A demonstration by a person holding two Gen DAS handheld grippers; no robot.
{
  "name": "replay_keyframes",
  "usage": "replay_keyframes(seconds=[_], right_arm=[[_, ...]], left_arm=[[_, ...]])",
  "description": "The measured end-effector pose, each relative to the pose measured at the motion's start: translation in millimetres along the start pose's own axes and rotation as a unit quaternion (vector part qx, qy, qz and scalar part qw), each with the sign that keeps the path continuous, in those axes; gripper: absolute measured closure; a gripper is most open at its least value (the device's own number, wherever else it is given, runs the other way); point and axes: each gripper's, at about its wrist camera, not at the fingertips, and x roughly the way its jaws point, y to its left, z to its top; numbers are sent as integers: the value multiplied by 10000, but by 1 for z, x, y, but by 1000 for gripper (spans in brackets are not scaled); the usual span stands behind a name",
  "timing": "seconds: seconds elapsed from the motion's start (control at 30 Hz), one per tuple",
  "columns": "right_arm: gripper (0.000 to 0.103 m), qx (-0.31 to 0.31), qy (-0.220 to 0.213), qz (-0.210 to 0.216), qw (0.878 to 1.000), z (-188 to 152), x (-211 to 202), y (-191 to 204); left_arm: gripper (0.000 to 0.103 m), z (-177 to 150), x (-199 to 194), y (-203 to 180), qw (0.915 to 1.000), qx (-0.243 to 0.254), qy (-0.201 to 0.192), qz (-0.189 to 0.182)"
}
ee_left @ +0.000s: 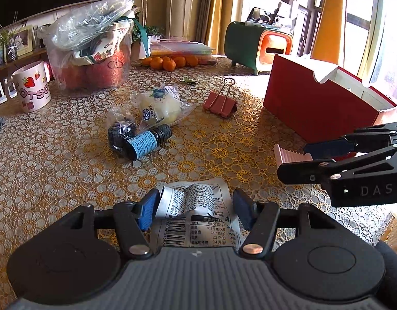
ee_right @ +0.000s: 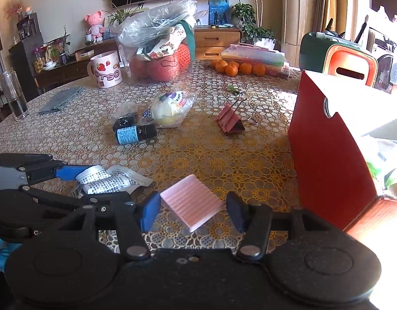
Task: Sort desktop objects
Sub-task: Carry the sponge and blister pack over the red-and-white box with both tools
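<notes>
Left gripper (ee_left: 192, 208) sits low over the tablecloth (ee_left: 69, 160) with a crumpled silver packet (ee_left: 195, 211) between its blue pads (ee_left: 146, 213); the left pad touches the packet's rolled edge, the right pad looks just clear, so no firm clamp yet, jaws part-open. Right gripper (ee_right: 193, 210) straddles a pink ribbed pad (ee_right: 192, 201) lying tilted on the cloth; its corners come close to both fingers, but contact can't be confirmed, so I can't tell if it's gripped. From the left wrist view the right gripper's fingers (ee_left: 325, 148) reach in at the right edge, with the pink pad's end showing between them. Red box (ee_right: 327, 139) stands open just right of the pink pad, some packaging inside. Mid-table: dark bottle (ee_left: 144, 142) with a blue label on its side, touching a small dark wrapped item (ee_left: 119, 131) and beside a pale wrapped snack (ee_left: 159, 106). Pink binder clip (ee_left: 220, 104) lies apart, nearer the box. Farther back: mug (ee_left: 34, 90), clear tub (ee_left: 92, 51) of fruit and bags, oranges (ee_left: 170, 62).
</notes>
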Motion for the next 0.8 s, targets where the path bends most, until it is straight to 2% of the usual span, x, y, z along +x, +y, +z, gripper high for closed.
replay_keyframes(seconds=[0.13, 0.17, 0.2, 0.4, 0.5, 0.57, 0.63, 0.67, 0.8], right_arm=[[47, -18, -71, 35, 10000, 0, -9, 0], [47, -28, -85, 49, 9999, 0, -11, 0], [47, -42, -97, 54, 9999, 0, -13, 0], [47, -120, -79, 59, 9999, -1, -16, -1], [47, -67, -39, 26, 10000, 0, -14, -4], [47, -55, -73, 51, 9999, -1, -17, -6], [47, -61, -87, 50, 9999, -2, -19, -6], [47, -49, -83, 62, 9999, -3, -19, -7], [47, -11, -46, 23, 10000, -8, -19, -8]], left_arm=[[42, 4, -10, -6, 10000, -67, -41, -14], [48, 4, -13, -8, 10000, -74, -67, 1], [65, 5, -14, -10, 10000, -66, -66, 18], [66, 6, -19, -14, 9999, -86, -18, 107], [66, 3, -21, -13, 9999, -127, 10, 1], [59, 1, -22, -15, 10000, -85, -22, -27], [24, -1, -22, -18, 10000, -8, -53, 4], [21, -1, -22, -20, 10000, 33, -61, 6], [21, -2, -12, -22, 9999, 71, 140, -6]])
